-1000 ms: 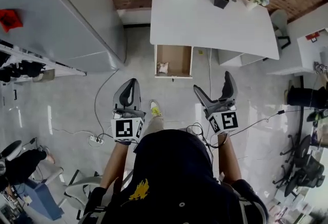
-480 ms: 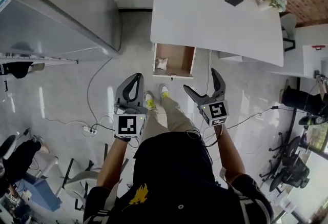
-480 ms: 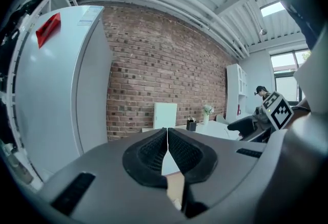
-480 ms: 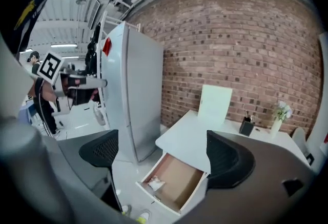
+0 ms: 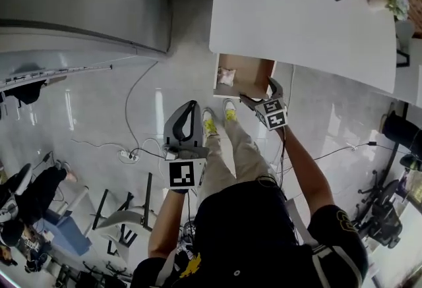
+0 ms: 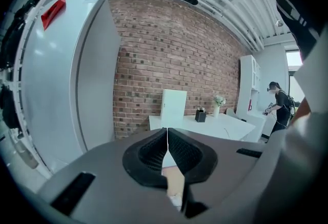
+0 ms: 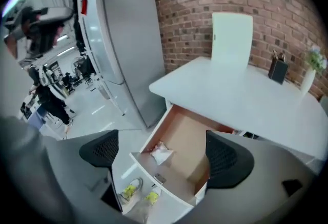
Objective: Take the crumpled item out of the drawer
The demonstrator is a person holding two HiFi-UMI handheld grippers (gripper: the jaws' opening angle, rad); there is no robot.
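In the head view the desk (image 5: 297, 16) covers the back part of the drawer (image 5: 250, 72), and the right gripper (image 5: 260, 90) covers its front right corner. The crumpled item (image 5: 227, 76) inside is too small to tell its material, perhaps paper. In the left gripper view the closed left gripper (image 6: 167, 133) hides nearly all of the drawer; only a thin strip shows below the tips.

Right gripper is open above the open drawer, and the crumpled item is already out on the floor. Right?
Not quite: the crumpled item lies inside the drawer, by its left wall, not on the floor. The right gripper view shows this. The right gripper is indeed open above the open drawer.
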